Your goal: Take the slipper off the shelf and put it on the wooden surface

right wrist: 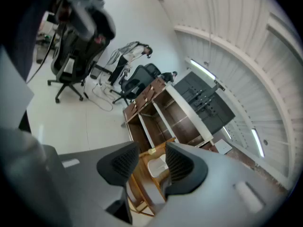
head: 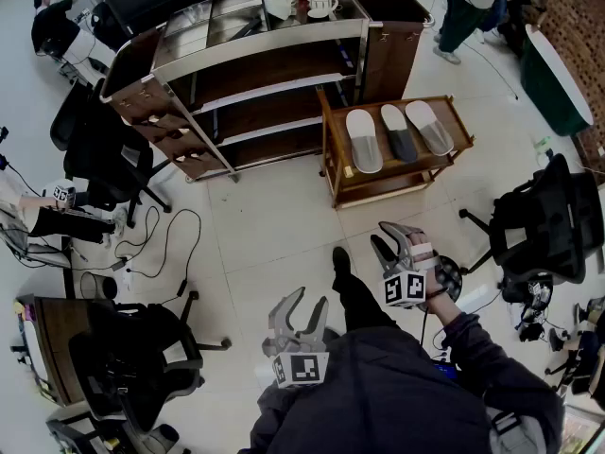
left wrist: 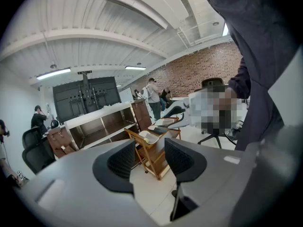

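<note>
The bench [right wrist: 139, 173] beside the shelf [head: 274, 64] is largely hidden by the right tool [right wrist: 150, 158] in the right gripper view. Beyond the shelf, a person [head: 470, 8] is cut off at the top edge.

Three flat open-back slippers [head: 399, 132]: two pale grey, one dark grey. One small brown wooden counter [head: 458, 126]. One long dark wooden shelf [head: 274, 64].
</note>
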`<state>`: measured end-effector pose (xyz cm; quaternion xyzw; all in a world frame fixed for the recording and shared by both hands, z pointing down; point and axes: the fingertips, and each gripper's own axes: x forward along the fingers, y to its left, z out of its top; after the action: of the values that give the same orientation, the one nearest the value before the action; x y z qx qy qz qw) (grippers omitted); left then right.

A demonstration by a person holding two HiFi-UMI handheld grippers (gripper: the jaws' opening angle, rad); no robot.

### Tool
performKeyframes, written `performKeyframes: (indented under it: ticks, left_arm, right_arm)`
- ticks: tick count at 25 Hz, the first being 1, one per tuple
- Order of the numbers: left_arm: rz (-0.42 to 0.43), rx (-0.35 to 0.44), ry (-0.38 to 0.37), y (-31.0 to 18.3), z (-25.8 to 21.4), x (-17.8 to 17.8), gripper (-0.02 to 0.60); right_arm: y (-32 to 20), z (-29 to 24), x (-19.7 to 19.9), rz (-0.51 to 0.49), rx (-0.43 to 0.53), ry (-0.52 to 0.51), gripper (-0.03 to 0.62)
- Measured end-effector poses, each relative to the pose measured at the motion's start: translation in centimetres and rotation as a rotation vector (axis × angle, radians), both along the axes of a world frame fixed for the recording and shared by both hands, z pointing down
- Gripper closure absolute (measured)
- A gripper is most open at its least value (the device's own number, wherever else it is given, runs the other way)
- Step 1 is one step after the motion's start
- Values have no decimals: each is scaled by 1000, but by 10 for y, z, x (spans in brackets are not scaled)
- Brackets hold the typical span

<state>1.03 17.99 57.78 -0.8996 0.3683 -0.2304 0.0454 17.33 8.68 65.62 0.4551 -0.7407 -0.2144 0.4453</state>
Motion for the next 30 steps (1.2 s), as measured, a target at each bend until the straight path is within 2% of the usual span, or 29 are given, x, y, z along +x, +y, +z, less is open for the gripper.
performKeyframes:
  ticks: [4, 7, 9, 12, 14, 16, 18, 22, 26, 30]
  left_arm:
    - [-13, -11, 3, -81, -1, 32, 374]
    - [-37, -46, 0, -133, -3, 49, 370]
    - [-36, -40, -31, -163, -10, 59, 370]
    - [-58, -51, -72, -201, -9, 68, 368]
    - [-87, -82, -70, -213, -5, 69, 368]
    - [-85, -80, -87, -227, -9, 67, 368]
    - [-93, -61, -93, -246, -12, 65, 368]
    - [-113, -50, -53, -271, -11, 55, 368]
    - [-98, -51, 1, -299, -1, 36, 368]
    - [-58, -25, 52, -327, -2, 9, 368]
  right_arm:
    - [-134, 101, 78, -5, -110, 189, 412]
    - [-212, 180, 124, 10, -239, 278, 401]
    - [-242, 224, 142, -2, -329, 333, 389]
    - [-266, 271, 149, -80, -418, 451, 368]
    - [-265, 294, 153, -117, -446, 550, 361]
    - [-265, 303, 157, -108, -430, 591, 364]
    - [-280, 297, 160, -78, -393, 560, 456]
    - [-292, 252, 154, -45, -313, 426, 503]
    - [-294, 152, 148, 1, -177, 291, 536]
    - [-302, 38, 121, 14, -25, 264, 536]
